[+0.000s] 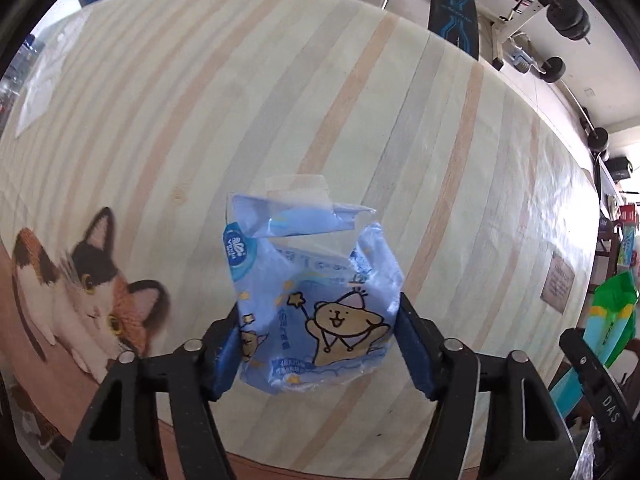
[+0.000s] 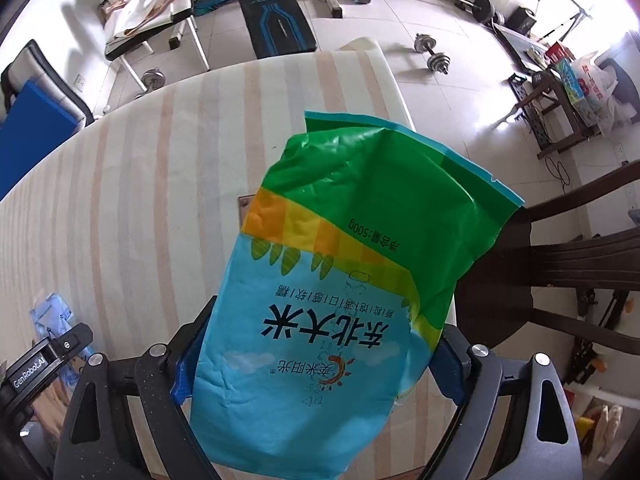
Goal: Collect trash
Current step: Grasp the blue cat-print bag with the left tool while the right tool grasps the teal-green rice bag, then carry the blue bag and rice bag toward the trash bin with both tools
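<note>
A crumpled pale-blue plastic wrapper printed with a cartoon cat (image 1: 316, 300) sits between the left gripper (image 1: 316, 344)'s blue pads, which pinch its sides just above the striped tablecloth (image 1: 280, 80). The right gripper (image 2: 316, 356) clamps a large green-and-blue plastic rice bag (image 2: 344, 280) — its fingers spread wide around it — beside a dark wooden chair (image 2: 560, 256).

Wrapper (image 1: 316, 304) on table (image 1: 160, 120) between left claw (image 1: 318, 344) fingers, bag (image 2: 340, 280) in right claw (image 2: 316, 356)
</note>
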Action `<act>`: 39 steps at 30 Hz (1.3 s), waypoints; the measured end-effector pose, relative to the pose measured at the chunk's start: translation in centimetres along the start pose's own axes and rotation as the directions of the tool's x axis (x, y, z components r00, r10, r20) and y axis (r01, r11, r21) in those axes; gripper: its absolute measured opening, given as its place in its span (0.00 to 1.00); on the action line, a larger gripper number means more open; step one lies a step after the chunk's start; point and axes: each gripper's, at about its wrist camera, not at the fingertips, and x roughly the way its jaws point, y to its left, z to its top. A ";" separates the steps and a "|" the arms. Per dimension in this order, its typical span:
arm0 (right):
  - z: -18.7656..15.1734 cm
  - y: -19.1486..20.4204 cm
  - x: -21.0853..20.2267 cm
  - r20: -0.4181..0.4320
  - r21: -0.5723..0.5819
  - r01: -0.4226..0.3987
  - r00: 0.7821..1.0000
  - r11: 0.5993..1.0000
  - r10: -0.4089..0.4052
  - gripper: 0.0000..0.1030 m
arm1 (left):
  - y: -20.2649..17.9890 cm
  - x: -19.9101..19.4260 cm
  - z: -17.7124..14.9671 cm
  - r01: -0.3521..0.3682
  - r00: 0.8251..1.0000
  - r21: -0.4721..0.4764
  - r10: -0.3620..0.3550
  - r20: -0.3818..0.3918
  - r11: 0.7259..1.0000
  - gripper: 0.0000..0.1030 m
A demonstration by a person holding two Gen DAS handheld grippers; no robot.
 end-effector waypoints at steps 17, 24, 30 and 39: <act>-17.6 10.0 -13.1 0.082 -0.377 -0.161 0.975 0.912 0.206 0.88 | 15.5 -15.6 -18.9 0.007 0.952 -0.095 0.023 0.306 0.995 0.61; -32.0 13.1 -18.2 0.048 -0.547 -0.223 0.954 0.807 0.296 0.88 | 24.6 -19.5 -33.0 0.040 0.929 -0.221 0.046 0.368 0.975 0.61; -45.9 15.5 -19.0 -0.024 -0.668 -0.246 0.951 0.702 0.310 0.88 | 32.0 -19.1 -46.0 0.084 0.931 -0.362 0.057 0.362 0.928 0.61; -63.8 18.6 -8.0 -0.273 -0.762 -0.325 0.945 0.561 0.178 0.88 | 41.1 -7.3 -59.6 0.131 0.983 -0.594 -0.025 0.182 0.794 0.61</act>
